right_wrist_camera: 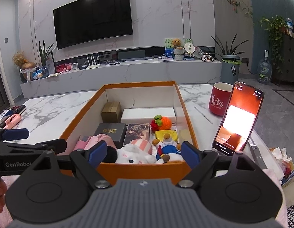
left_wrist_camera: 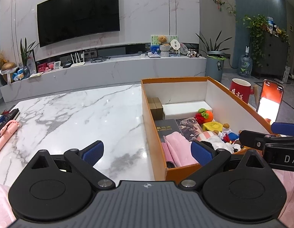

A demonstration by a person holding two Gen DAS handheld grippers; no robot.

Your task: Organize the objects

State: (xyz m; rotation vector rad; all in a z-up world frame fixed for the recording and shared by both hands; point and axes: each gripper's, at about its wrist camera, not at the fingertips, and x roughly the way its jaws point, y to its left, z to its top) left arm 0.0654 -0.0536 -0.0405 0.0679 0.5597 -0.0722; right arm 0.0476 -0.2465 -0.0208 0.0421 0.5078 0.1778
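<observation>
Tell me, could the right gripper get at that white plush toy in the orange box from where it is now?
Probably yes. The right gripper is open and empty, just behind the orange box's low near wall, and the white plush toy lies on top, right in front. Neighbouring toys crowd it, though.

Pink cloth point(left_wrist_camera: 175, 148) partly behind left gripper's blue pad point(left_wrist_camera: 201, 153). Plush toys point(right_wrist_camera: 135, 152) overlap; lower parts hidden by orange box point(right_wrist_camera: 147, 171) near wall. Phone point(right_wrist_camera: 238, 119) screen text too small to read. Pink handheld item point(left_wrist_camera: 5, 136) cut by frame edge.
</observation>
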